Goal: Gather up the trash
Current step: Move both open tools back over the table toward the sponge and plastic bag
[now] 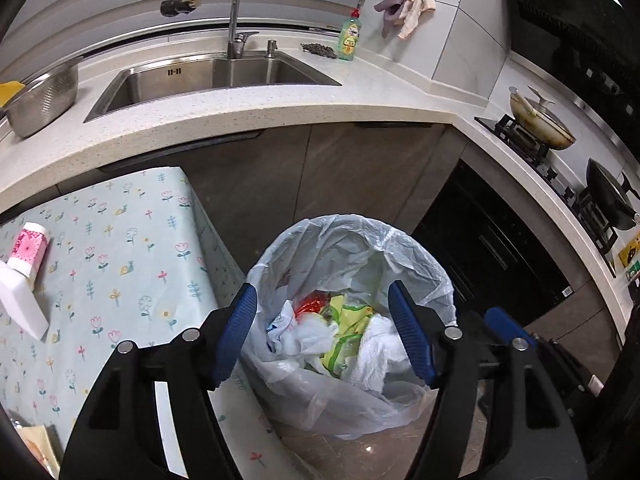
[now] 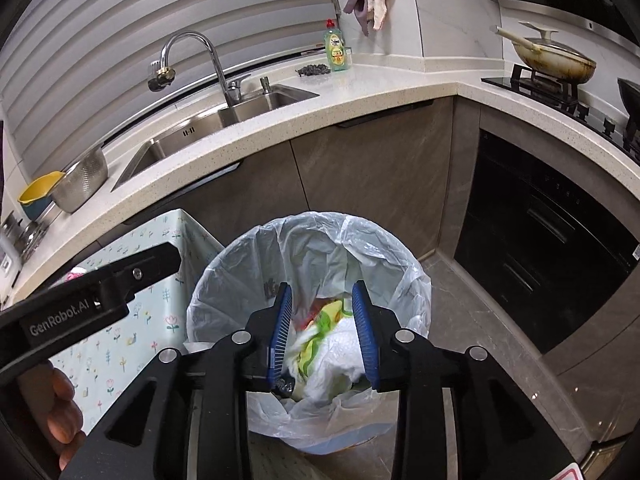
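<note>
Both tongs, left (image 1: pixel 322 334) and right (image 2: pixel 322 334), gaped empty above white-lined round bin (image 1: pixel 420 264); drop step looked done; next, fetch more trash.

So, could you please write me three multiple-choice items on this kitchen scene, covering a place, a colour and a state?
1. Where does the dish soap bottle stand?
A. in the sink
B. on the counter behind the sink
C. on the stove

2. What colour are the gripper pads?
A. red
B. green
C. blue

3. What is the left gripper doing?
A. open over the trash bin
B. clamped on a bottle
C. clamped on a cloth

Key: B, it stands by the wall past the sink; C, both are blue; A, only binned trash shows between its fingers.
</note>
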The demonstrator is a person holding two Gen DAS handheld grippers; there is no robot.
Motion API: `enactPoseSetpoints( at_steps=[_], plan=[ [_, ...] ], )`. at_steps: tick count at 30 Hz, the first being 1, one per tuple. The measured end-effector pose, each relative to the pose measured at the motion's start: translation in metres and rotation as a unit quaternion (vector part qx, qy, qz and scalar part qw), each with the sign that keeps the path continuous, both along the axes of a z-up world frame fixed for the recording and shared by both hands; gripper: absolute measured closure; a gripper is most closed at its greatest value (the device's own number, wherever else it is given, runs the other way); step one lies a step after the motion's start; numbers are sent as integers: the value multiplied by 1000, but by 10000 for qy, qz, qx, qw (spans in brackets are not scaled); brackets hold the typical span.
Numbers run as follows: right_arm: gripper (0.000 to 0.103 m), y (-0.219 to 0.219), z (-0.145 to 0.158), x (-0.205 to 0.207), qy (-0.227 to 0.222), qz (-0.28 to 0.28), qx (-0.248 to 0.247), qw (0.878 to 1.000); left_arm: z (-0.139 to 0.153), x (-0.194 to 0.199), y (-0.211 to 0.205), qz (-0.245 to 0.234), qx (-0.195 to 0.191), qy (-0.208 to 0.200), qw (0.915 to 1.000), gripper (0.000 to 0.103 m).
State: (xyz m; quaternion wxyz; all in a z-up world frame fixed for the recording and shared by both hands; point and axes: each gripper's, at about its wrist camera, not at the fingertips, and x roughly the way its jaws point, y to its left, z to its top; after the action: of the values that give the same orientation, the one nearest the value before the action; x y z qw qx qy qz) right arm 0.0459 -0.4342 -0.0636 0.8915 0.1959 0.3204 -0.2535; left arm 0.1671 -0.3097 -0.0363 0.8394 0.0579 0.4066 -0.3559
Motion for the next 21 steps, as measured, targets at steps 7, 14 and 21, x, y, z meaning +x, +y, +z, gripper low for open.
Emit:
enactPoseSetpoints(
  at_steps=[7,14,21],
  plan=[
    [55,19,14,-2,-104,73,-132,9998,9,3,32,284,34,-164,9995,34],
    [46,53,28,5,-198,310,-207,9991,25,10,85,667,-25,-278,9974,29],
    [45,99,38,24,-213,715,-260,9969,32,19,145,1080,4,-336,9936,26]
  ],
)
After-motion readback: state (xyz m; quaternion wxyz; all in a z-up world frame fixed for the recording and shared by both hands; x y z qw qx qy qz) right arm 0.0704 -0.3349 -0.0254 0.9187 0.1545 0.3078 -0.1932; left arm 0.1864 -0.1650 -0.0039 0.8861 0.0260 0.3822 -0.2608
